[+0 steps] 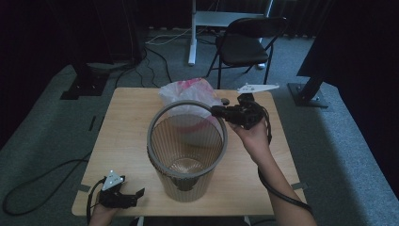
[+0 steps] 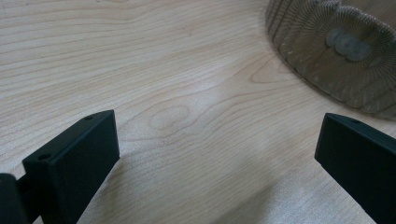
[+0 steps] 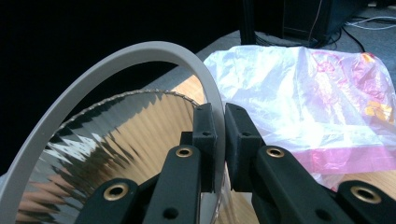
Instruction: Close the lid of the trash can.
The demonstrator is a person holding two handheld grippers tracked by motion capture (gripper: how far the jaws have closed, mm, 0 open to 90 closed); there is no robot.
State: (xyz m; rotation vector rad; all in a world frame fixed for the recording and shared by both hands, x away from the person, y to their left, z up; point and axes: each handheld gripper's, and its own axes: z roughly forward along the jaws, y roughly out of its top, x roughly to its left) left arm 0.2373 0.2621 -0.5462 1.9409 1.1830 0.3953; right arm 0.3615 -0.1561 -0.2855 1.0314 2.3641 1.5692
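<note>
Underneath, pale wooden table, grey carpet.

The table is pale wood with visible grain, smooth and matt. The bin is translucent smoky plastic, ribbed and glossy, under a matt grey ring. The bag is thin, crinkled, shiny plastic film, clear with pink print. The gripper fingers are matt black plastic.

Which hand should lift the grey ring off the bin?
Right. The right gripper is already shut on the ring at the bin's far rim, beside the bag. The left gripper rests open on the table, apart from the bin.
</note>
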